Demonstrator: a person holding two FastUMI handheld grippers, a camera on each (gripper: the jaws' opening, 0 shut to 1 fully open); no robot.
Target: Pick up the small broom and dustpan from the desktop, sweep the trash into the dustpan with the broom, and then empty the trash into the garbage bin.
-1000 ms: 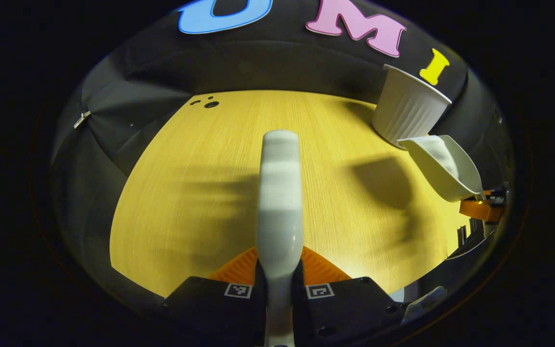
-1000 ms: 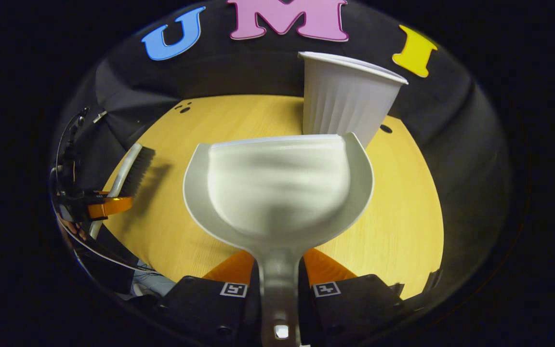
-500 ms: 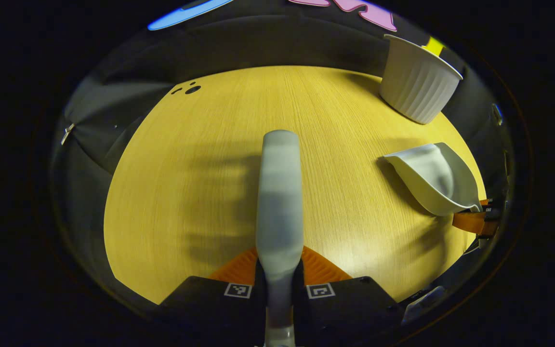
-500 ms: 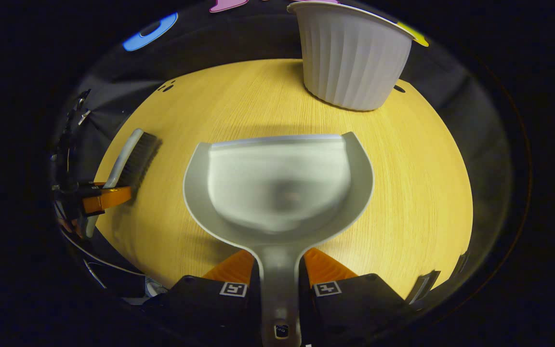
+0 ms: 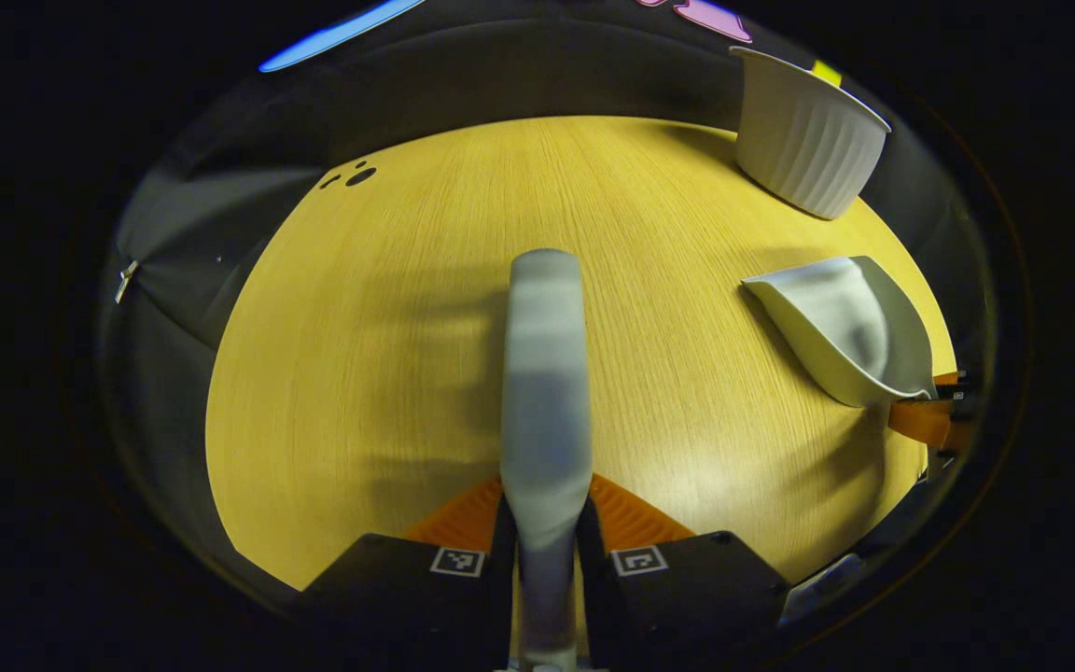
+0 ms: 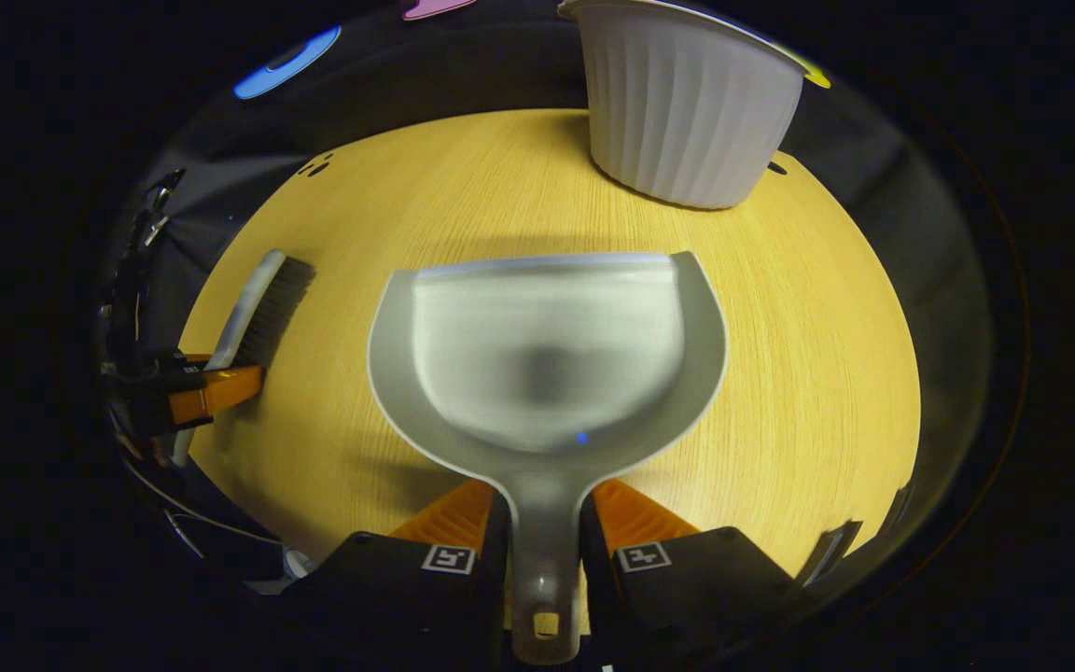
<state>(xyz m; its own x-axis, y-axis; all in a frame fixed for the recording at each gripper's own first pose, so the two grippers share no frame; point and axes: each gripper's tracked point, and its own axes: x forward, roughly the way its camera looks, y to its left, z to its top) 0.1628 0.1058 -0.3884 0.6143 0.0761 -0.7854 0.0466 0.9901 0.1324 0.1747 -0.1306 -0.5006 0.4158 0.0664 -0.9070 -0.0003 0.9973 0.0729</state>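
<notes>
Left gripper (image 5: 545,523): both fingers are closed on the handle of the small broom (image 5: 545,373), which reaches straight forward from the jaws over the wooden desktop (image 5: 388,355).
Right gripper (image 6: 542,523): both fingers press on the handle of the dustpan (image 6: 547,355); the pan spreads out just ahead of the jaws, its front lip low near the desktop.
Garbage bin (image 6: 687,103): white, ribbed, upright, beyond the dustpan's lip and a little to the right.
Dustpan inside: I cannot make out any trash.
Writing: square coded markers on both gripper bodies, no readable words.
</notes>
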